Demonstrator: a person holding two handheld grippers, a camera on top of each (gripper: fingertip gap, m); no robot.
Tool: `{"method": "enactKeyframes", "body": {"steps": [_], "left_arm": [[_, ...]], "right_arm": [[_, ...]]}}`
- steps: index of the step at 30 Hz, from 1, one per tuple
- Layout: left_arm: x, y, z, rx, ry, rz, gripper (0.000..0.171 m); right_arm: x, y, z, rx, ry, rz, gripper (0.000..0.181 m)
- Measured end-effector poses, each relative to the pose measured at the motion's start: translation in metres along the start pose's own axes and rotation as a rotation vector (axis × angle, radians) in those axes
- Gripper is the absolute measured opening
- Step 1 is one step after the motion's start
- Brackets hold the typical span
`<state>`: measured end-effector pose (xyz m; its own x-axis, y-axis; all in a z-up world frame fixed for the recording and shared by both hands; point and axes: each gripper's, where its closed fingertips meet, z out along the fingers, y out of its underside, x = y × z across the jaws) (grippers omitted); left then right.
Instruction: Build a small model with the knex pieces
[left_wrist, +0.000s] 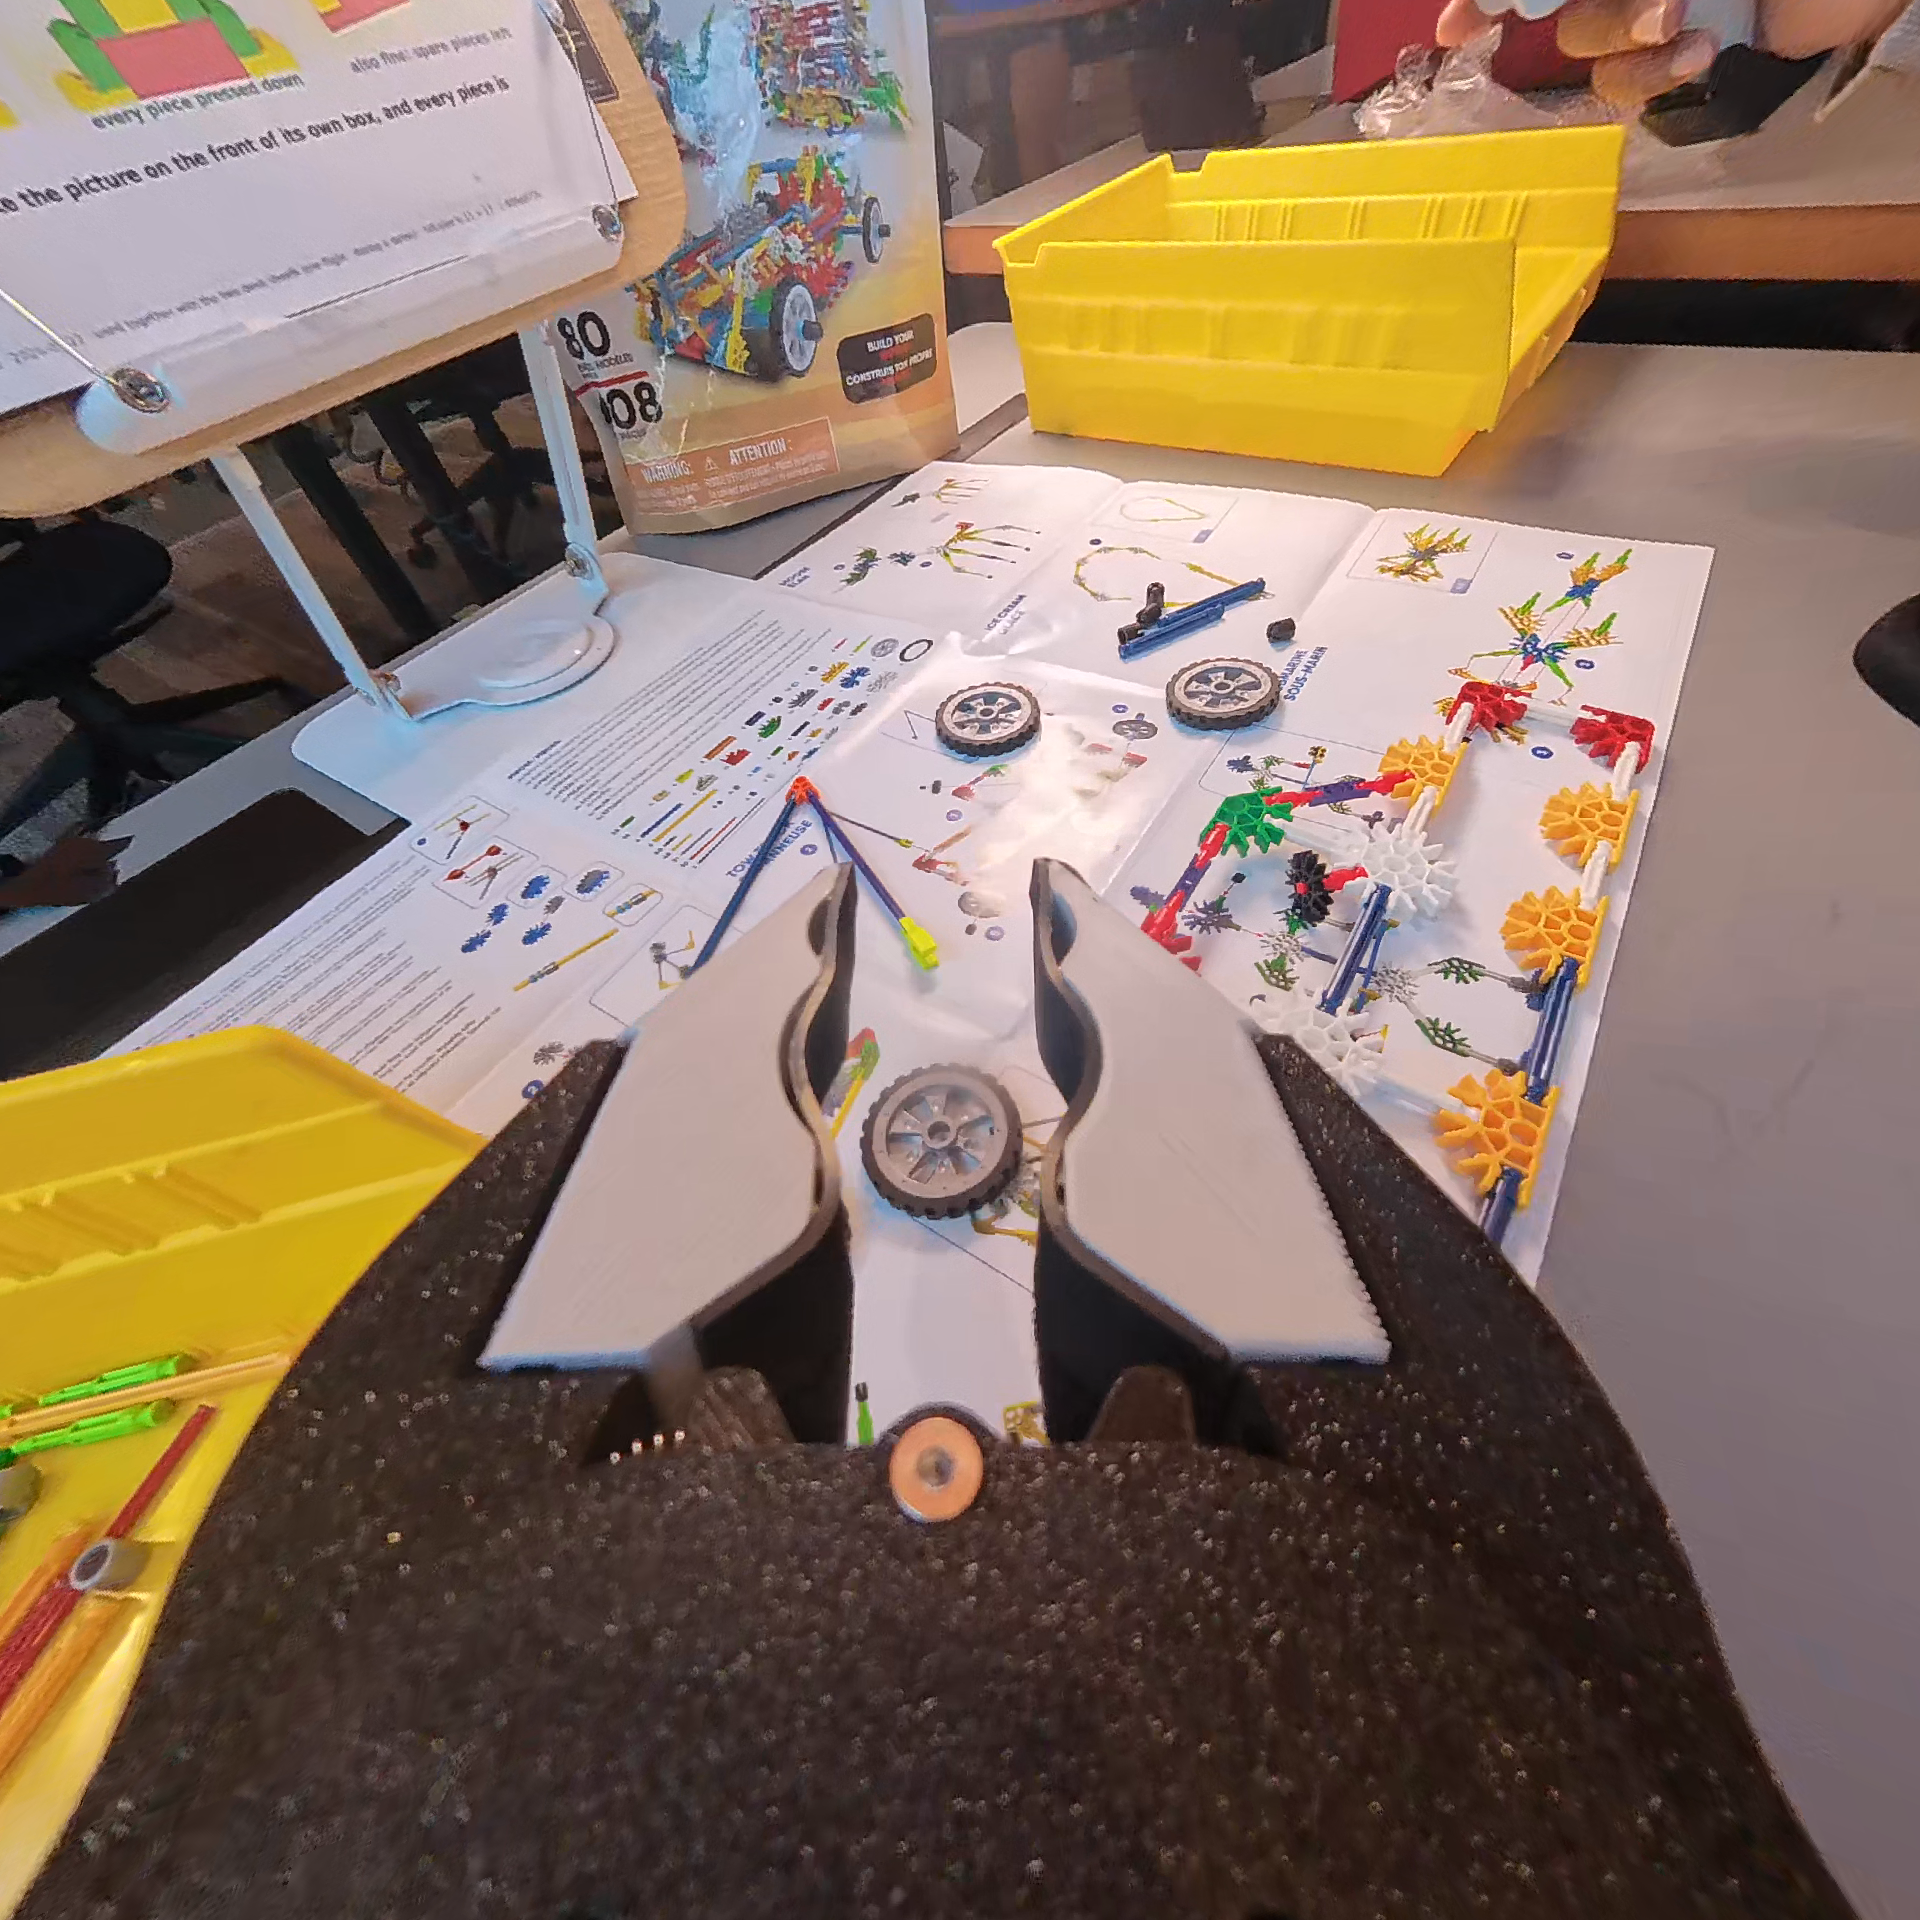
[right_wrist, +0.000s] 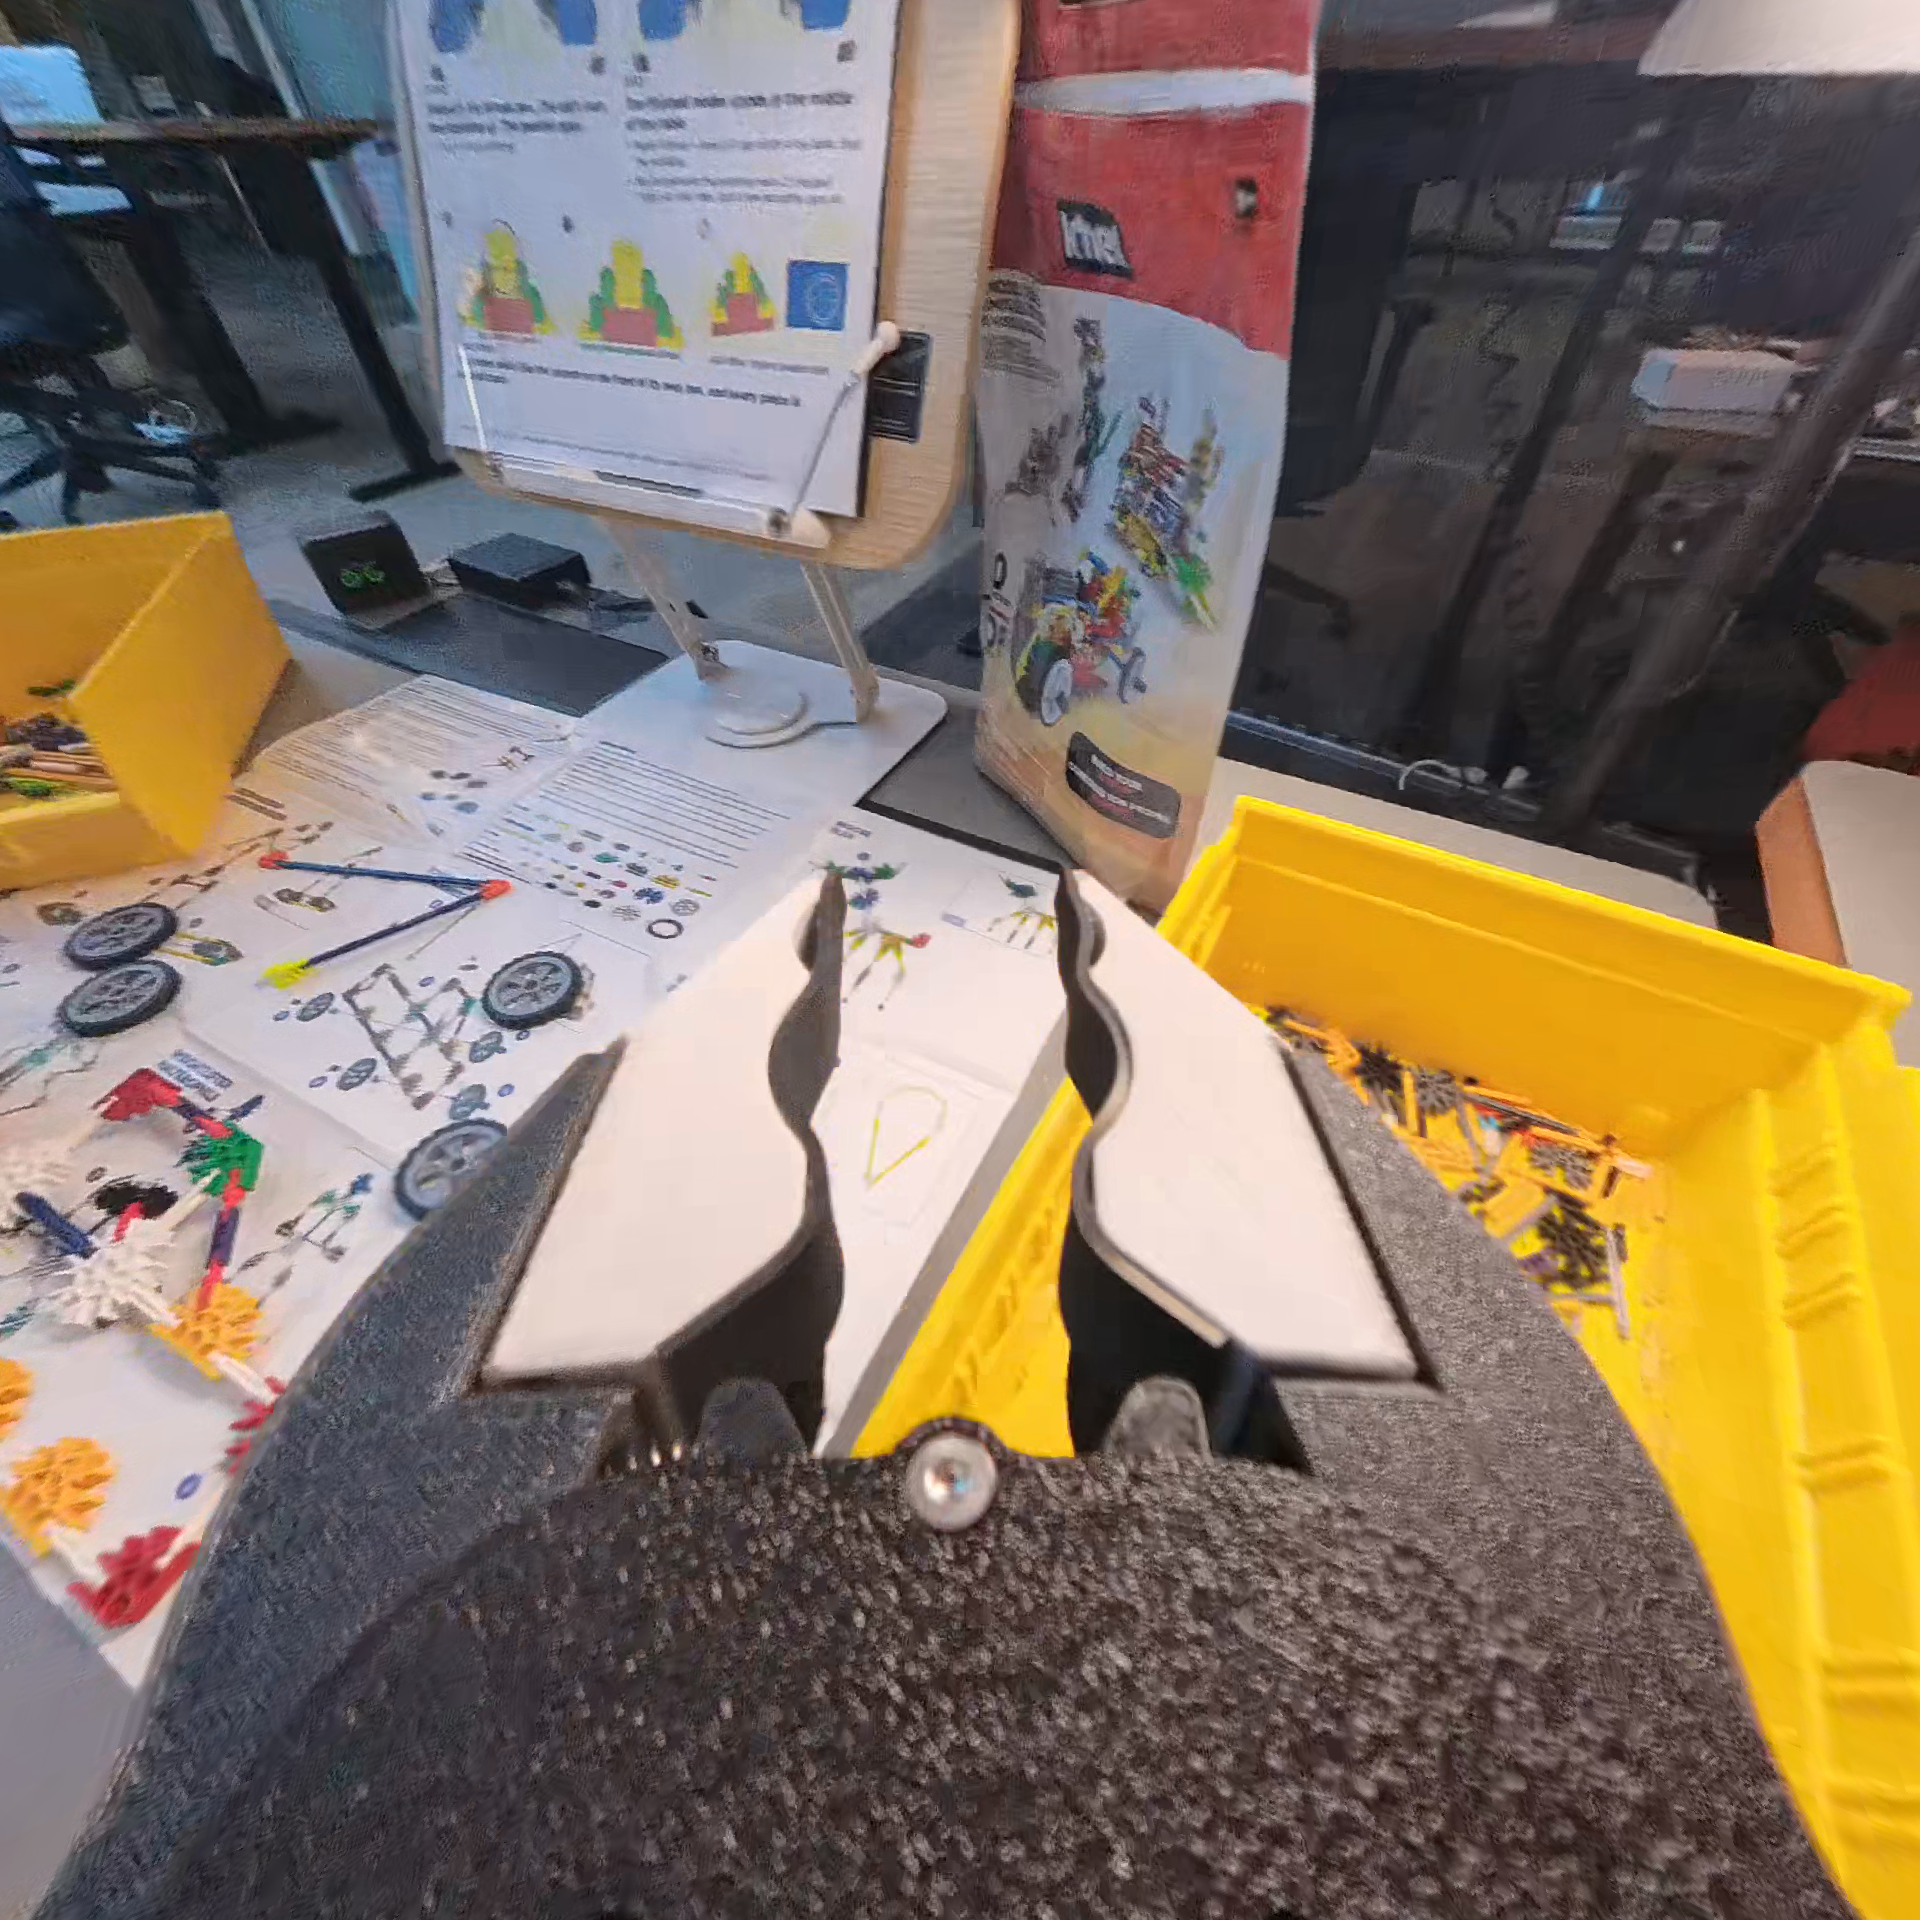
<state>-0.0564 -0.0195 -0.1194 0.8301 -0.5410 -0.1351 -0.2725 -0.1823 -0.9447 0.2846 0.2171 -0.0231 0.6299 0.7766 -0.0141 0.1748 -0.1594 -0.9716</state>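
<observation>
The left gripper (left_wrist: 943, 883) is held with its pale, wavy-edged fingers (left_wrist: 717, 1122) spread apart and nothing clasped; a small wheel (left_wrist: 941, 1140), grey-spoked with a ribbed black tyre, is seen lying flat between them nearer the palm, its axle pointing up, on a glossy printed instruction sheet (left_wrist: 644, 748). At 12 o'clock from the tips, two blue rods (left_wrist: 831, 852) are joined in a V at an orange connector, one ending in a lime clip. Two more wheels (left_wrist: 985, 719) lie farther off, and at 3 o'clock a rod-and-snowflake-connector frame (left_wrist: 1496, 914) stretches lengthwise along the sheet's edge. The right gripper (right_wrist: 948, 904) is likewise parted and empty, held over the rim of a yellow plastic bin (right_wrist: 1558, 966) at 3 o'clock, which holds loose small pieces. A printed box (right_wrist: 1132, 520) stands at 12 o'clock.
</observation>
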Motion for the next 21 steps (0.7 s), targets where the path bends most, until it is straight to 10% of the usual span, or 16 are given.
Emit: {"method": "enactKeyframes", "body": {"steps": [9,21], "left_arm": [[-0.016,0.014,-0.009,0.064,-0.067,-0.082,0.032],[-0.004,0.013,-0.007,0.048,-0.059,-0.128,0.032]], "right_arm": [[-0.145,0.022,0.04,-0.029,-0.164,-0.099,0.035],[-0.216,0.11,0.112,-0.149,-0.194,-0.198,0.015]]}}
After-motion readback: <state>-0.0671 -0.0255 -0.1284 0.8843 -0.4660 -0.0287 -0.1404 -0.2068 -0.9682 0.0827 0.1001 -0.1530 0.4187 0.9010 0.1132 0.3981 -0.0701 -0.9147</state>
